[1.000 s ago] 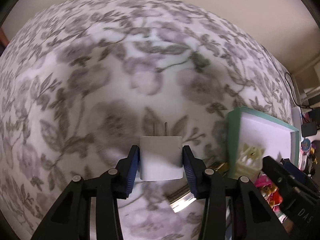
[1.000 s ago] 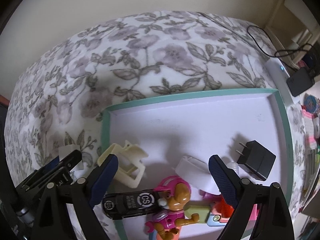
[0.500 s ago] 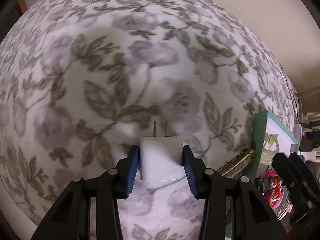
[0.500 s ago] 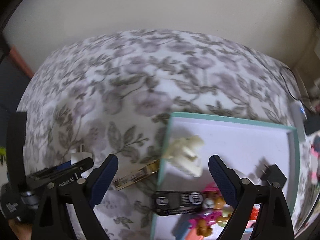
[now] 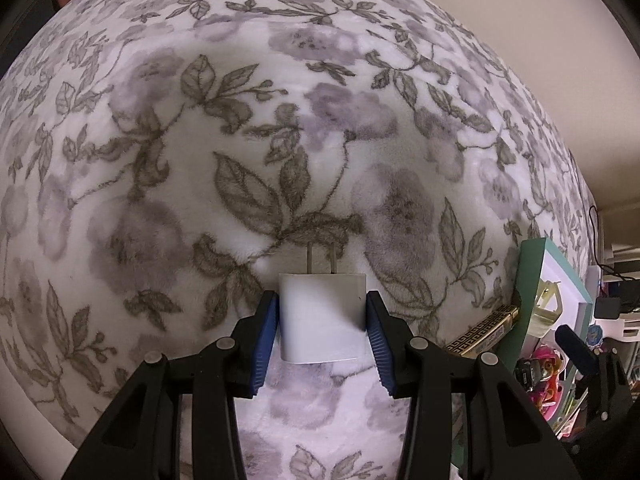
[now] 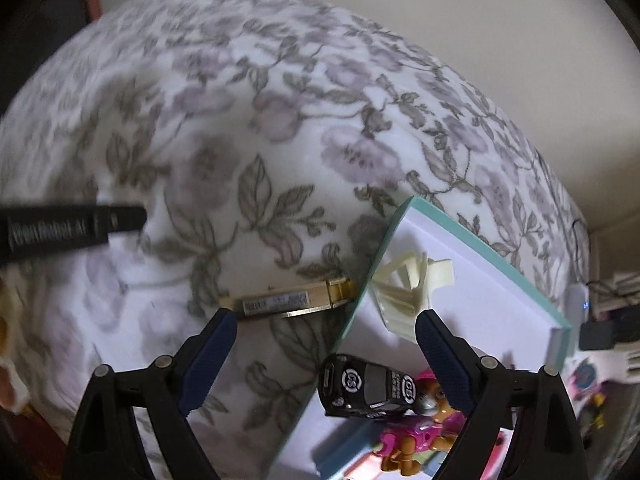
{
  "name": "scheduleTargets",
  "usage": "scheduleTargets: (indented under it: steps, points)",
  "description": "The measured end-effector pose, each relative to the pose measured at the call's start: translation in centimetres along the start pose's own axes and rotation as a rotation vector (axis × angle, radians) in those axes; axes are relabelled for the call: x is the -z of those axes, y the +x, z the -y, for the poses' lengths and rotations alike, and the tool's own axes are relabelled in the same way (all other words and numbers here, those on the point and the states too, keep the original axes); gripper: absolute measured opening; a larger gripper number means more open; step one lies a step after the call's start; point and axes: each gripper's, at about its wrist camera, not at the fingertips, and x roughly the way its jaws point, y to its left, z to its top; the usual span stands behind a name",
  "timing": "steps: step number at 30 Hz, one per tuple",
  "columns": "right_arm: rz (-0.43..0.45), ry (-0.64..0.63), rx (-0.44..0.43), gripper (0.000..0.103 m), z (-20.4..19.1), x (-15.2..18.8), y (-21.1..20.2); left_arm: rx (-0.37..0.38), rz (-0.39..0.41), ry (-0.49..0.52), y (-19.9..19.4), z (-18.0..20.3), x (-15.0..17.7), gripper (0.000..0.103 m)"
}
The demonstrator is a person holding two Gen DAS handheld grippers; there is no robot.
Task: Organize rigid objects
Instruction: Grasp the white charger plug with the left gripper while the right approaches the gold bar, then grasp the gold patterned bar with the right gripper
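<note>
My left gripper (image 5: 322,326) is shut on a white plug adapter (image 5: 322,316), prongs pointing forward, close over the floral blanket (image 5: 200,160). My right gripper (image 6: 326,346) is open and empty, above the left edge of a teal-rimmed white tray (image 6: 480,240). In the tray lie a cream hair claw (image 6: 408,284), a black toy car (image 6: 370,386) and a pink toy dog figure (image 6: 416,432). A gold patterned lighter (image 6: 288,302) lies on the blanket against the tray's left edge; it also shows in the left wrist view (image 5: 482,330).
The tray (image 5: 532,280) stands at the right of the left wrist view, with the right gripper's finger (image 5: 578,350) over it. Black adapters, cables and clutter (image 6: 600,328) sit past the bed at the right. The left gripper's body (image 6: 68,226) reaches in from the left.
My left gripper has carried the white adapter left and lower over the blanket, away from the tray. My right gripper has swung left, off the tray's middle to its left edge.
</note>
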Motion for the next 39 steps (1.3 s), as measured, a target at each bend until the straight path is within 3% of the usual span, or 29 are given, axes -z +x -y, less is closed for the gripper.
scheduleTargets:
  steps: [8,14,19,24,34,39]
  points:
    - [0.023,0.001,0.070,0.092,-0.3,-0.3,1.0,0.002,0.000,-0.006,1.0,1.2,-0.4,0.045]
    - [0.089,0.043,0.015,0.081,-0.5,-1.9,0.7,0.019,-0.002,-0.013,0.9,0.8,-0.4,0.046]
    - [0.067,0.016,-0.055,0.081,-1.4,-2.4,1.0,0.027,-0.003,-0.017,0.8,0.6,-0.4,0.046]
    - [-0.006,0.078,-0.131,0.081,-1.1,-2.0,2.4,0.024,-0.002,-0.017,0.8,0.7,-0.4,0.046]
    - [0.012,0.079,-0.154,0.083,-1.2,-2.2,2.5,0.024,-0.002,-0.018,0.9,0.7,-0.5,0.046]
    - [-0.030,0.100,-0.295,0.082,-1.2,-1.8,2.7,0.024,-0.003,-0.017,0.9,0.7,-0.5,0.046]
